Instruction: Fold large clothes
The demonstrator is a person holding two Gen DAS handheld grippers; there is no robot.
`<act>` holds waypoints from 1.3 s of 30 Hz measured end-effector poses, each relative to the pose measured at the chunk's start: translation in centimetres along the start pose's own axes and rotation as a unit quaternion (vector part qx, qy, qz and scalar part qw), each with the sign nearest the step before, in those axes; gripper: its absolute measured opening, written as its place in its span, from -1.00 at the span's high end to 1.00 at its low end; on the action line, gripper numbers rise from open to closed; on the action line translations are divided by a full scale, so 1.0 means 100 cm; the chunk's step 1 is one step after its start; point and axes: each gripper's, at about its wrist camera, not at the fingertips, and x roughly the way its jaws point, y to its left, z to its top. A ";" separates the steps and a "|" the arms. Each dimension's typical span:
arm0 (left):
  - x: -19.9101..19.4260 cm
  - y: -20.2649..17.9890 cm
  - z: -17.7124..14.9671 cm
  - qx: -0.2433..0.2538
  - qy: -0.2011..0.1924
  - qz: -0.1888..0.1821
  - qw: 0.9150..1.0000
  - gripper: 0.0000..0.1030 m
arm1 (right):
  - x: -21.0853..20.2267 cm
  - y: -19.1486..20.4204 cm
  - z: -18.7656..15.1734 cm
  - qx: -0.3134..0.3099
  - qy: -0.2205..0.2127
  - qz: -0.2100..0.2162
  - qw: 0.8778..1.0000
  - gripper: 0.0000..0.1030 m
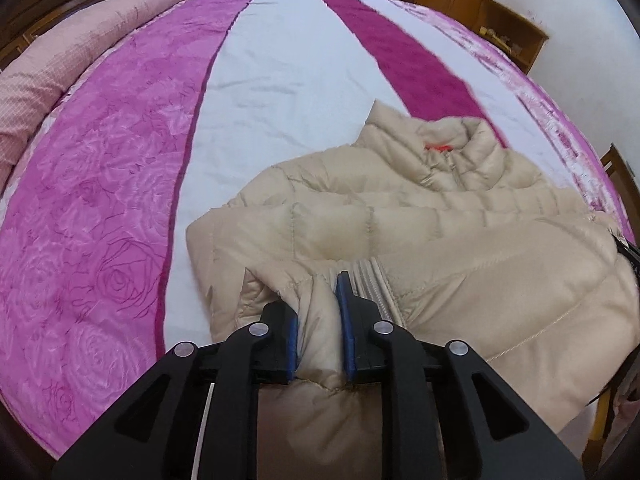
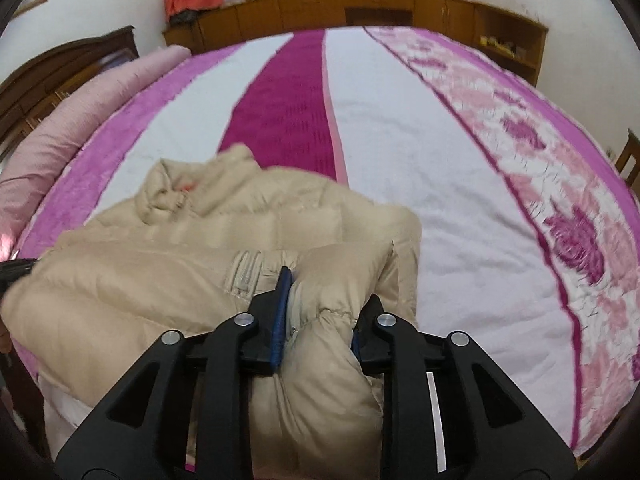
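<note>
A beige quilted puffer jacket (image 1: 420,208) lies on the bed, collar and orange label toward the far side, sleeves folded across its front. My left gripper (image 1: 318,300) is shut on a bunch of the jacket's hem next to a ribbed cuff (image 1: 370,280). In the right wrist view the same jacket (image 2: 180,248) lies at the lower left. My right gripper (image 2: 324,304) is shut on a bunch of the jacket's near right hem, beside a ribbed cuff (image 2: 244,272). The right finger is partly hidden by fabric.
The bed cover (image 1: 280,80) has white, pink and magenta stripes with rose patterns. A rolled pink quilt (image 1: 60,60) lies along the left side. Wooden cabinets (image 2: 340,8) line the far wall. A wooden chair (image 2: 630,156) stands at the right edge.
</note>
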 end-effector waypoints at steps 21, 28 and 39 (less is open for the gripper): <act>-0.048 0.009 -0.015 -0.014 -0.036 -0.011 0.999 -0.43 | 0.031 -0.007 -0.001 0.035 0.022 0.014 0.999 0.35; -0.086 0.017 -0.035 -0.012 -0.060 -0.003 0.998 -0.46 | -0.019 -0.017 0.002 0.064 -0.027 0.037 0.997 -0.43; -0.108 0.032 -0.071 -0.031 -0.063 0.005 0.998 -0.46 | -0.090 -0.029 -0.021 -0.002 -0.049 0.023 0.999 -0.43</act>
